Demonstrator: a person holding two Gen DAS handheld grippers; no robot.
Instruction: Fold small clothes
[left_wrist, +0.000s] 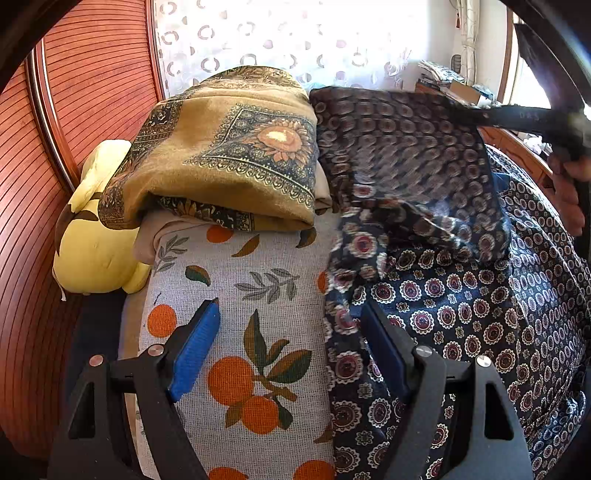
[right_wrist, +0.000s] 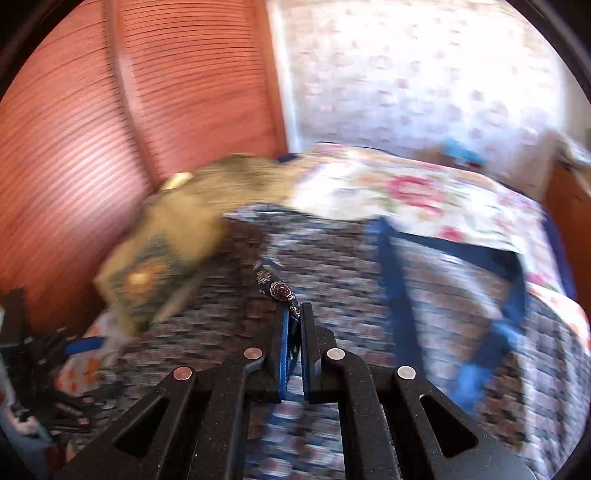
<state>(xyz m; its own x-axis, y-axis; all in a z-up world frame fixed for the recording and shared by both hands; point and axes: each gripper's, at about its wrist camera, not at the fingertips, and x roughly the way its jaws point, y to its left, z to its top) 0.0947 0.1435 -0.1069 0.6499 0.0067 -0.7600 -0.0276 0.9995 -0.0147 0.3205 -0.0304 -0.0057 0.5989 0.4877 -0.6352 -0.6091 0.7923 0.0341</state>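
A folded ochre blanket (left_wrist: 236, 147) with a sunflower medallion sits at the far edge of the orange-print sheet (left_wrist: 236, 302), against a ribbed red-brown wall (left_wrist: 74, 110); a yellow pillow (left_wrist: 96, 229) is wedged beside it at the far left corner. The navy scarf (left_wrist: 461, 302), thin and patterned with round medallions, covers the sheet's right side, one flap lifted and blurred. The left gripper (left_wrist: 291, 350) hangs open over the scarf's left edge. The right gripper (right_wrist: 293, 321) is clamped on a scarf corner (right_wrist: 280, 290).
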